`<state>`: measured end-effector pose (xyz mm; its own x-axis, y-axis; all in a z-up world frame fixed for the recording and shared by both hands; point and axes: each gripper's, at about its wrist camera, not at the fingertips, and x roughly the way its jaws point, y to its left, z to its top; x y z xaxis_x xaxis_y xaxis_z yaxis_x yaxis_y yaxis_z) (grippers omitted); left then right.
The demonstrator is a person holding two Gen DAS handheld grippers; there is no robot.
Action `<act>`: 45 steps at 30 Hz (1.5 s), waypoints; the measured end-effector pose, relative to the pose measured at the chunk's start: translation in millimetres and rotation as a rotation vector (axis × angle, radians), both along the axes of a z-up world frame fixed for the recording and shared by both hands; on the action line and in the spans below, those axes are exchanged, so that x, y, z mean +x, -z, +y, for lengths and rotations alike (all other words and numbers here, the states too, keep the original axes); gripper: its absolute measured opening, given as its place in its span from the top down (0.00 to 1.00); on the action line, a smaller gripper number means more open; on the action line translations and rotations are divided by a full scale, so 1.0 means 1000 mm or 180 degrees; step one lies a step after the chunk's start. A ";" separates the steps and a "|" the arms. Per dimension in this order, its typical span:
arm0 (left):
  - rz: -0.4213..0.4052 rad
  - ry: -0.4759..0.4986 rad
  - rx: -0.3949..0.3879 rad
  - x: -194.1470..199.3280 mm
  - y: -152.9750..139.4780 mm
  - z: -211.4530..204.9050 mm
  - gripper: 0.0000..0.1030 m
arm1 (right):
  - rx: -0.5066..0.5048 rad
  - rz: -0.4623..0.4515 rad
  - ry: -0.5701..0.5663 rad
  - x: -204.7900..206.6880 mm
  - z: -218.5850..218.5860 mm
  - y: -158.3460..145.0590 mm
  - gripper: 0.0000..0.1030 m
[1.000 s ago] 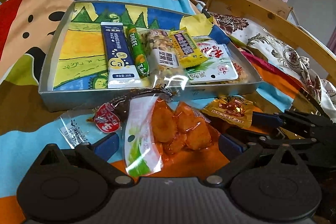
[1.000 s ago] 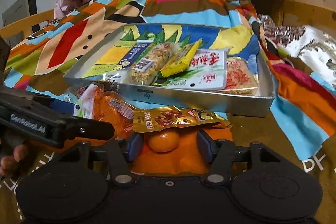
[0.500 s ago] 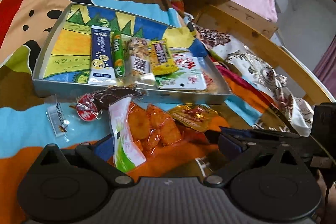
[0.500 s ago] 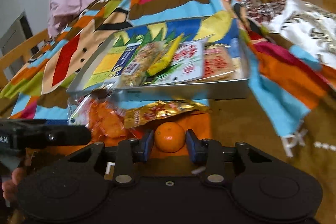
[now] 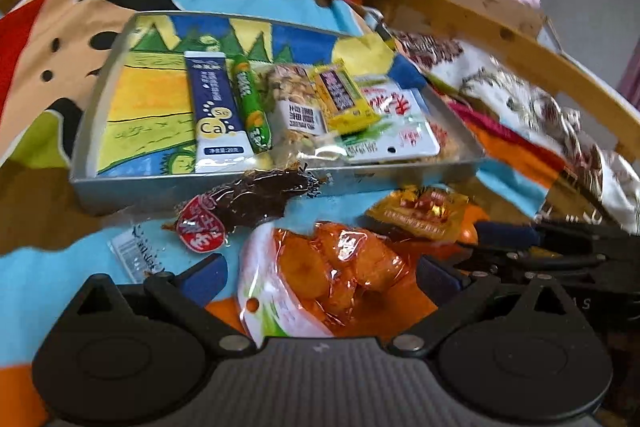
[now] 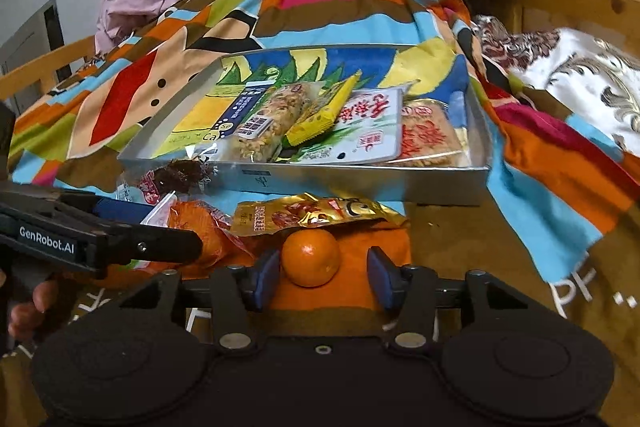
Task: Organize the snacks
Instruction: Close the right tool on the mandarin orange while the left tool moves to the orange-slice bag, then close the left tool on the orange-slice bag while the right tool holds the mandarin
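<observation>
A small orange (image 6: pixel 311 257) is flanked by the opening right gripper (image 6: pixel 319 273), apparently ungripped; it may roll. The left gripper (image 5: pixel 322 281), wide open, straddles an orange-snack bag (image 5: pixel 320 279).

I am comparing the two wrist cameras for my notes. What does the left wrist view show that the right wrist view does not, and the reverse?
Only the left wrist view shows the green stick snack in the tray.

Only the right wrist view shows the whole small orange, lying between the opening jaws of the right gripper, untouched on its right side.

Both show the silver tray, gold packet and bag of orange snacks.
</observation>
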<state>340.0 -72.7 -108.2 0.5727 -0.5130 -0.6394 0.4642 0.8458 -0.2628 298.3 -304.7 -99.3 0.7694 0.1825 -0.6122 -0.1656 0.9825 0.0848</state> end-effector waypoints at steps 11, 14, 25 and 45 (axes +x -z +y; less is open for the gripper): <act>0.0226 0.0462 -0.0133 -0.011 -0.004 -0.005 0.01 | -0.0091 0.0218 -0.0155 -0.004 -0.006 -0.014 0.65; 0.0319 0.0603 -0.0039 -0.019 -0.008 -0.013 0.01 | -0.0294 0.0267 -0.0229 -0.016 -0.009 -0.024 0.65; 0.0107 0.0778 0.0541 -0.022 -0.027 -0.025 0.01 | -0.0342 0.0328 -0.0365 -0.024 -0.005 -0.019 0.62; 0.0237 0.0865 0.0742 -0.005 -0.018 -0.050 0.15 | -0.0147 0.0413 -0.0373 -0.017 -0.008 -0.019 0.48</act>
<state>335.2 -123.0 -90.0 0.3829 -0.4756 -0.7920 0.6671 0.7354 -0.1191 281.2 -312.3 -80.2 0.6584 0.2357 -0.7149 -0.2699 0.9605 0.0681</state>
